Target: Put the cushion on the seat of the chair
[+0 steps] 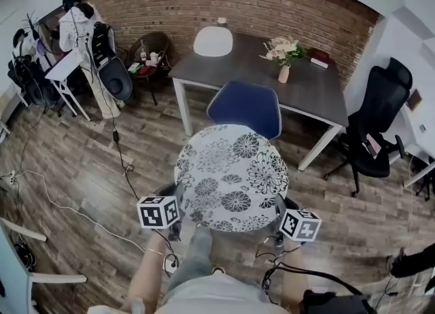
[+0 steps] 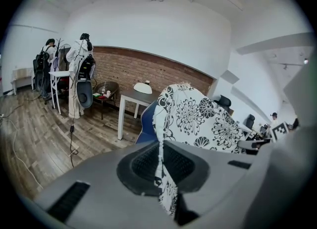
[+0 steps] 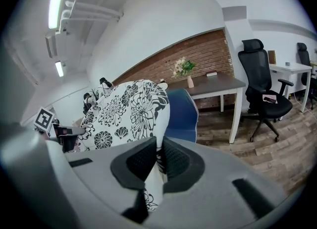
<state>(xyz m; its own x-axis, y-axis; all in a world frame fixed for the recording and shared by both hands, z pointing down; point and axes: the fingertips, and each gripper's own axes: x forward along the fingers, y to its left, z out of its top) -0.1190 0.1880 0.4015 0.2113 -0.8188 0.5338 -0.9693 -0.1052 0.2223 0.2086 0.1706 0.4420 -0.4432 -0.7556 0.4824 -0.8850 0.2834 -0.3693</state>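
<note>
Evidently light, soft and floppy, the floral cushion hangs between us and the blue chair at 12 o'clock, so we hold its thin rim at 8 and 4 o'clock, left hand-held gripper and right hand-held gripper each clamped on the fabric.

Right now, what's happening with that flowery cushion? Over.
Left gripper, right gripper shut on round black-and-white floral cushion. Not yet on blue chair. Nothing seen blocking.

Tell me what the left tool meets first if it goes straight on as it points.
The left tool is shut on the cushion, so that travels with it. Beyond the cushion, probably the blue chair; depth is unclear.
</note>
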